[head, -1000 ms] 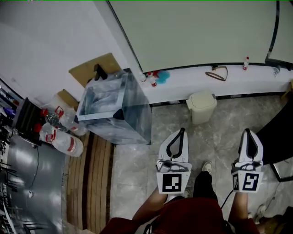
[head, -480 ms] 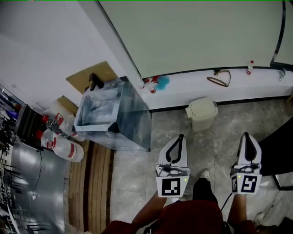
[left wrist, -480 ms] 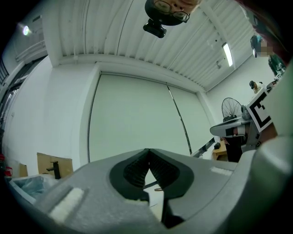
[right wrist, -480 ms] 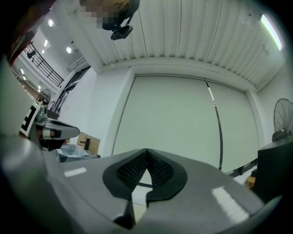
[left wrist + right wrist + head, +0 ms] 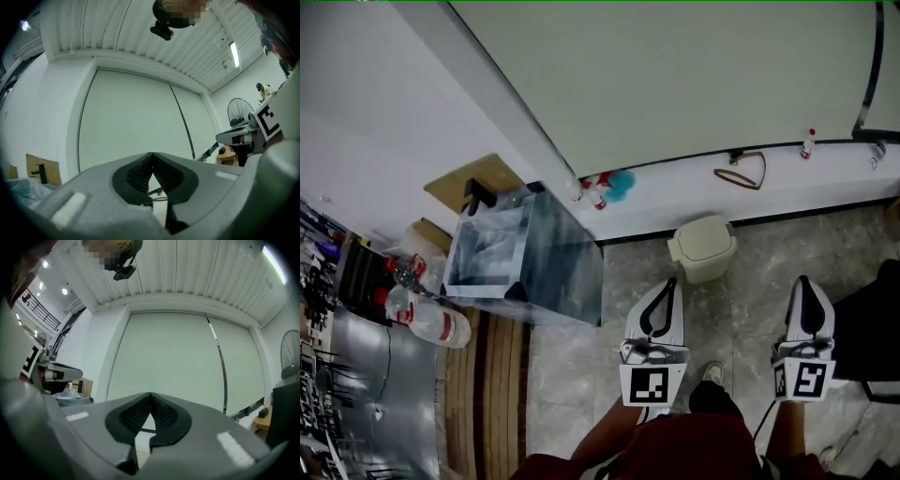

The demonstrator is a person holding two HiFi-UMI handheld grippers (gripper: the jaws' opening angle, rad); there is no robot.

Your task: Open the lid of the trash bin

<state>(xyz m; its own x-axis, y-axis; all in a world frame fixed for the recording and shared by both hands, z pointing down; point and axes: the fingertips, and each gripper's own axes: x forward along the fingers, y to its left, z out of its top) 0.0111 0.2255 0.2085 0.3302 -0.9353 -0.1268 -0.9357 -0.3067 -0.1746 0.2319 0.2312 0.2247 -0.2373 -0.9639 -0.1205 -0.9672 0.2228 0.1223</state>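
Near the trash bin (image 5: 705, 255), left gripper (image 5: 671, 281) and right gripper (image 5: 803, 280) both closed, empty. Probably light, smooth plastic, apt to slide; lid (image 5: 703, 232) best lifted at front lip.

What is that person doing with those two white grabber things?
A person holds a white gripper in each hand. The left gripper and right gripper both have shut, empty tongs. Ahead on the grey stone floor stands a small beige plastic trash bin, lid closed, untouched.
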